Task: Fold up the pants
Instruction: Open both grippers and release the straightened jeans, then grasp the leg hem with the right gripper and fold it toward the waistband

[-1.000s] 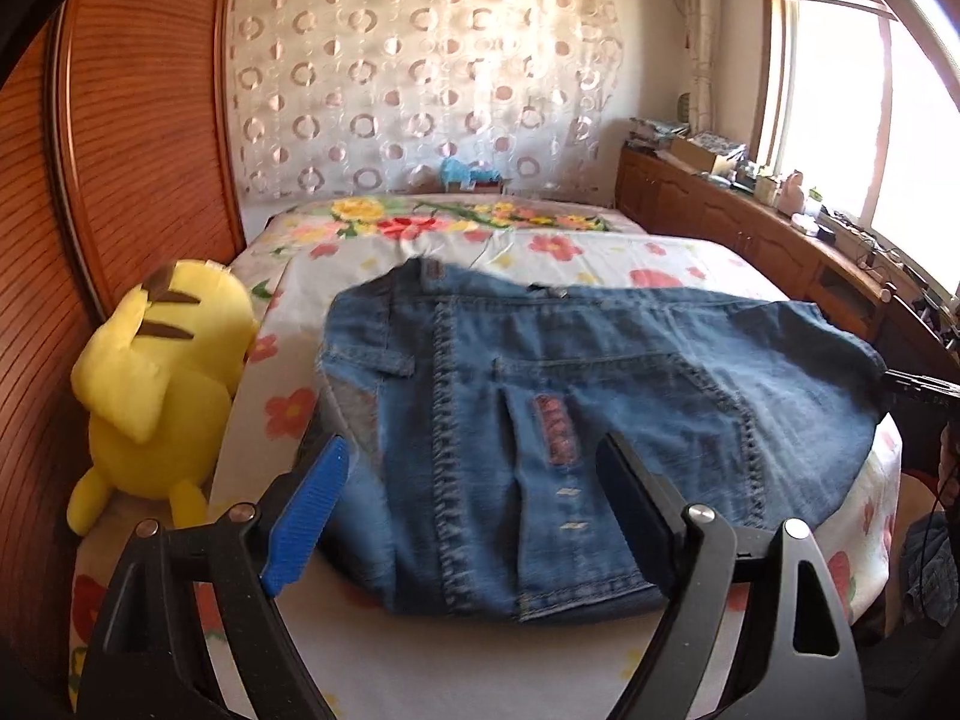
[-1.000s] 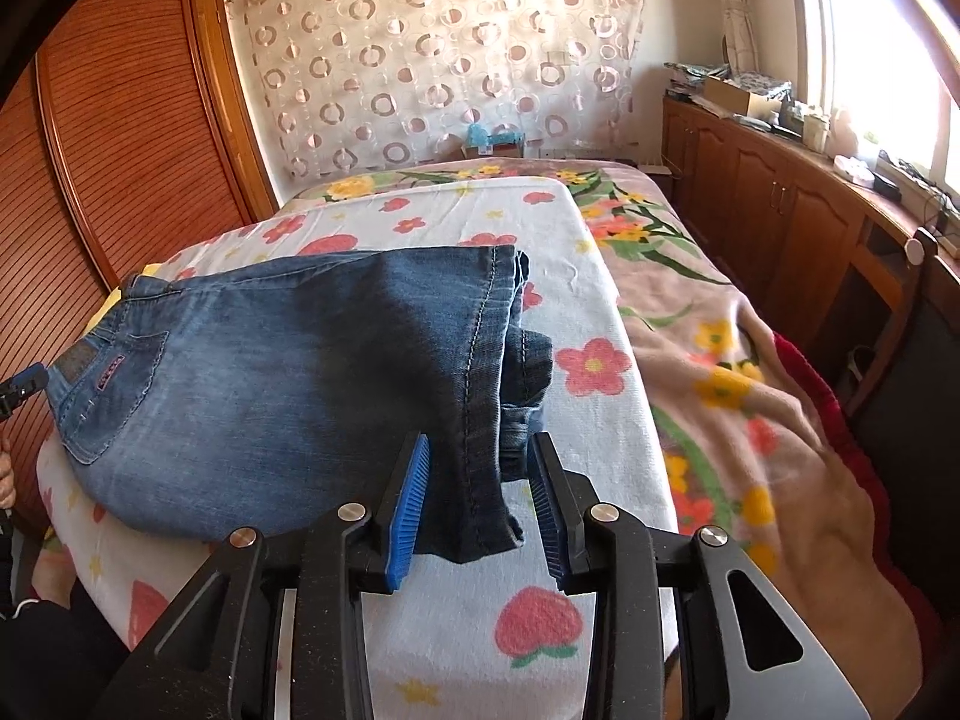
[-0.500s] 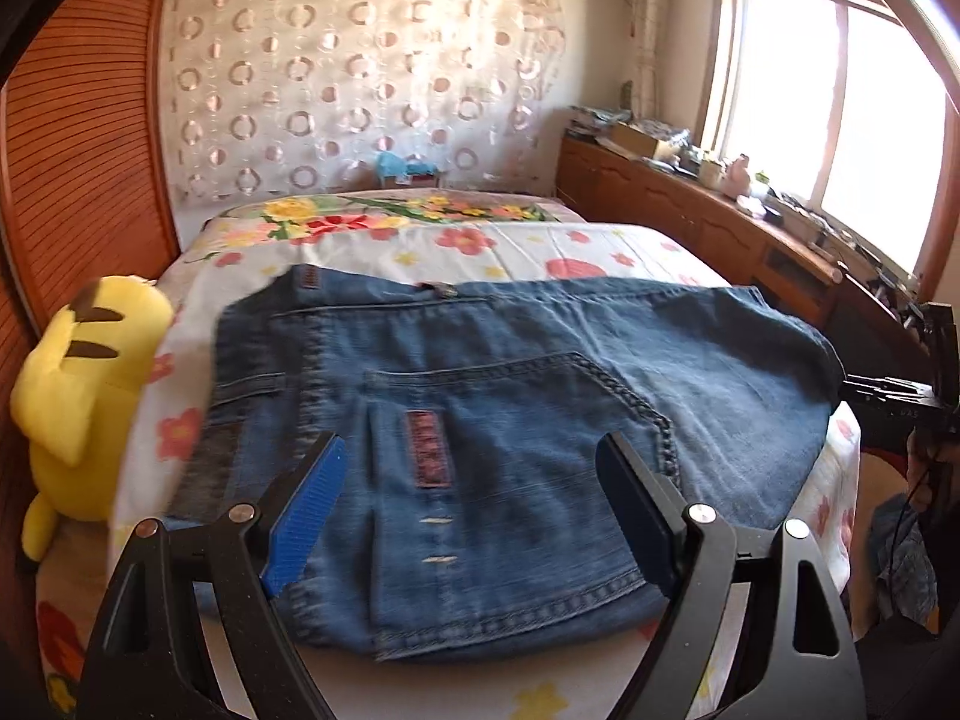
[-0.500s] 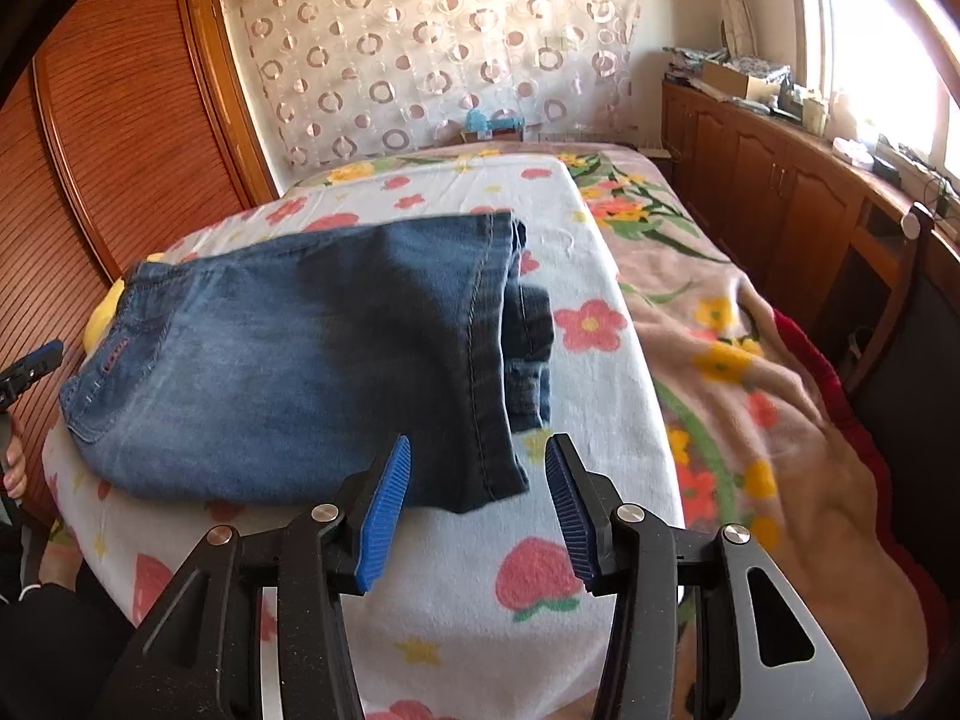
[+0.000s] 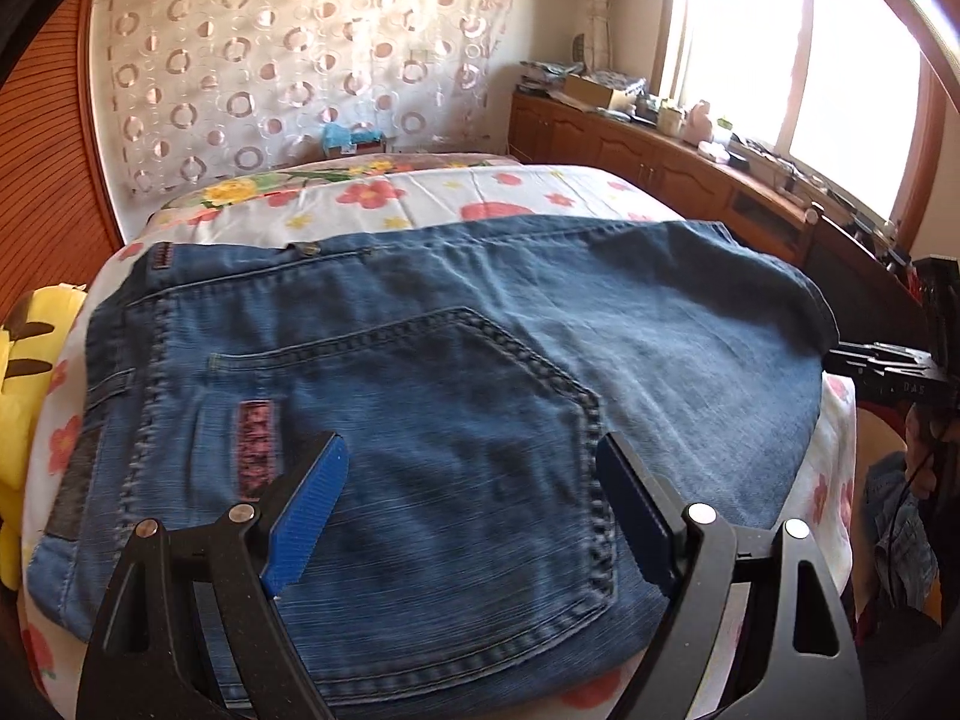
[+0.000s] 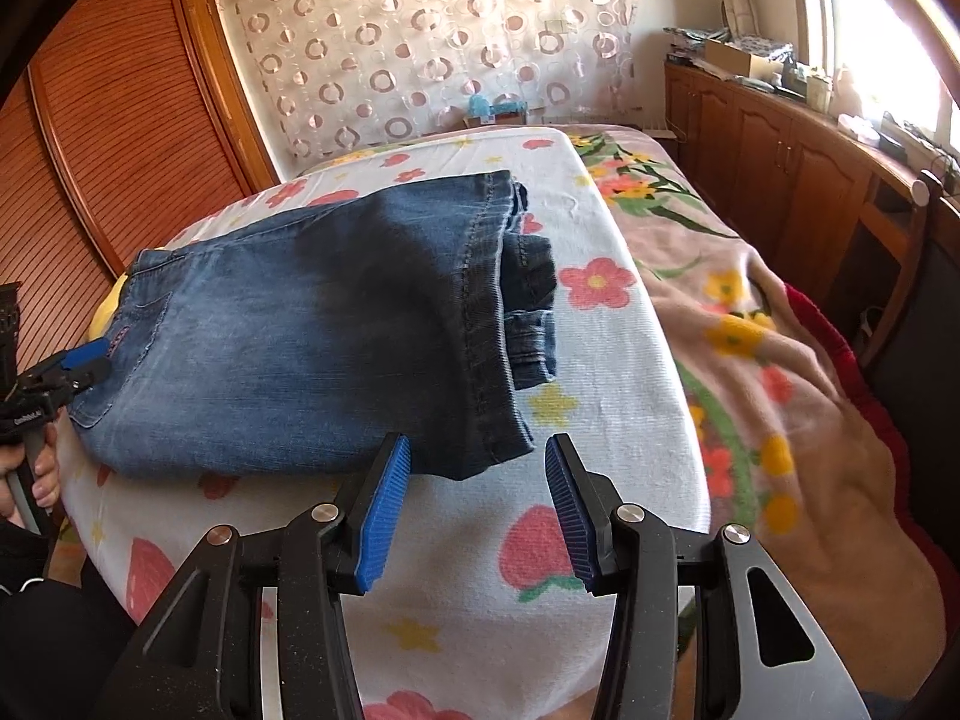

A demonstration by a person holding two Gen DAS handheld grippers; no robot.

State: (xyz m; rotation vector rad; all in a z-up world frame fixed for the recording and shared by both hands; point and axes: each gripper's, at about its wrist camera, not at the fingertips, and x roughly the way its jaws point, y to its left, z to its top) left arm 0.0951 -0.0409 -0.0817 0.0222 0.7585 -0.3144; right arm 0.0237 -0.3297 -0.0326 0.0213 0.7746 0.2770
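Observation:
Folded blue jeans (image 5: 480, 360) lie flat on the floral bed sheet (image 5: 480, 186). In the left wrist view the waistband and back pocket face up. My left gripper (image 5: 471, 450) hovers low over that pocket, open wide, with nothing pinched. In the right wrist view the jeans (image 6: 312, 324) show their hem end, with a lower layer sticking out at the right. My right gripper (image 6: 477, 444) is open just before the near hem corner, and its pads do not press the cloth. The left gripper (image 6: 72, 366) shows at the far left by the waist, held by a hand (image 6: 36, 474).
A yellow plush toy (image 5: 24, 420) sits at the bed's left edge by the wooden wardrobe (image 6: 120, 120). A pink floral blanket (image 6: 750, 360) covers the bed's right side. Low wooden cabinets (image 5: 660, 162) with clutter run under the window.
My right gripper has opened off the jeans' hem and drawn back a little. My left gripper has slid right and lower over the waist end. The plush toy now sits at the picture's edge.

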